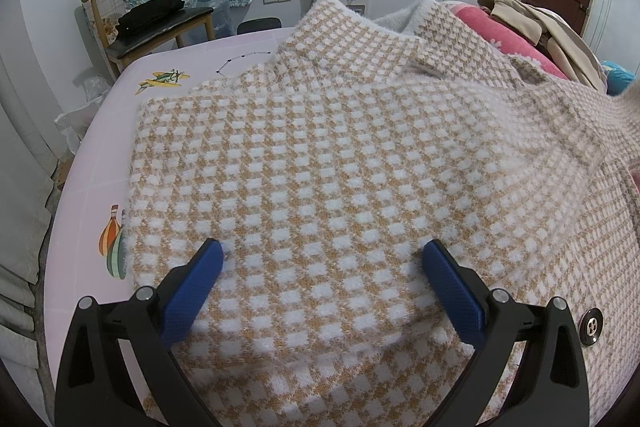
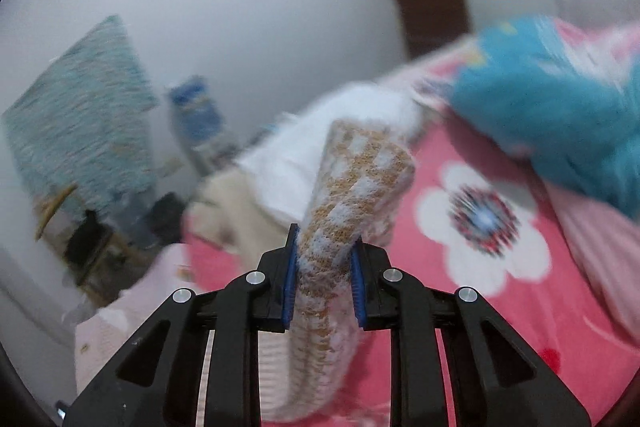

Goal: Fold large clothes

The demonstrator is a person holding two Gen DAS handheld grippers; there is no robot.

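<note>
Folding looks only partly done: the checked coat (image 1: 328, 163) lies spread over the pink bed sheet (image 1: 92, 187), its collar at the far side and a button (image 1: 591, 325) at the near right. The left gripper (image 1: 322, 259) hovers spread wide above the cloth, grasping nothing. The right gripper (image 2: 325, 267) is clenched on a raised checked part, probably a sleeve; further folds seem to remain.

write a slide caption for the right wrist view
Right claw shut on a fold of checked knit coat above pink floral bedding.
</note>
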